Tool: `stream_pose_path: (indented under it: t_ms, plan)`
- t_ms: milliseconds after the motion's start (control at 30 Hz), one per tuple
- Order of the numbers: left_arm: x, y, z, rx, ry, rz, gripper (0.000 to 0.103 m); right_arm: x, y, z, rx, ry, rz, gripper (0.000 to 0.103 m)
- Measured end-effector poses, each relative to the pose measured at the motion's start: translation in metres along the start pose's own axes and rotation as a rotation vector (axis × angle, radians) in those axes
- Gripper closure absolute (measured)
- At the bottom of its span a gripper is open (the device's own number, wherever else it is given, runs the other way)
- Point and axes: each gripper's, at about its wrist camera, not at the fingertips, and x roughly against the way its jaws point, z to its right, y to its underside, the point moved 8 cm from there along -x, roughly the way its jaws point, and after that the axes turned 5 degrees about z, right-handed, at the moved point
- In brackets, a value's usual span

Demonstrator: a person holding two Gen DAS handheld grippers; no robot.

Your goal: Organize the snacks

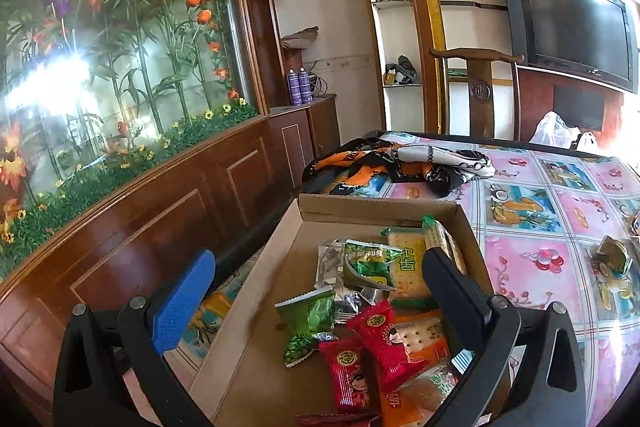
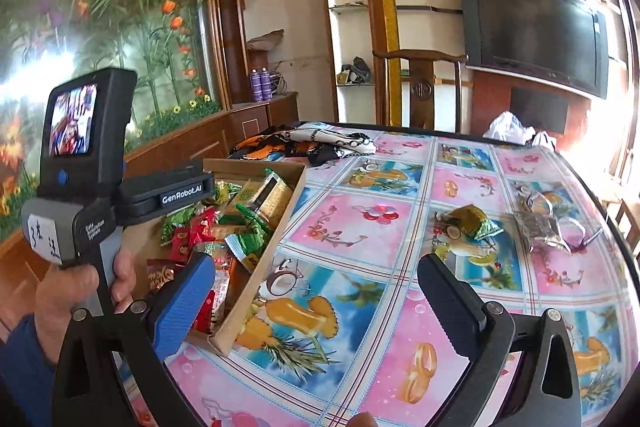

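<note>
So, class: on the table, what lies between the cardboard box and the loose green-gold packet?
Right wrist view: only bare tablecloth separates the cardboard box from the green-gold packet.

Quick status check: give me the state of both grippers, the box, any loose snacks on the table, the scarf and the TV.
Left gripper: open, empty, over the box.
Right gripper: open, empty, over the tablecloth.
Cardboard box: open-topped, holding many snack packets.
Green-gold packet: loose on the table, outside the box.
Silver wrappers: crumpled, loose on the table.
Scarf: bunched up behind the box.
TV: screen dark.
</note>
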Motion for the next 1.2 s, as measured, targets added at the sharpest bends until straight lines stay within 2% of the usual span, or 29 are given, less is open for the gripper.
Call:
stream_pose_path:
  t_ms: [1200]
  plan:
    - [0.0044, -0.0050, -0.0024, 0.001, -0.001, 0.008, 0.000, -0.0004, 0.0030, 0.0015, 0.004, -0.004, -0.009, 0.001]
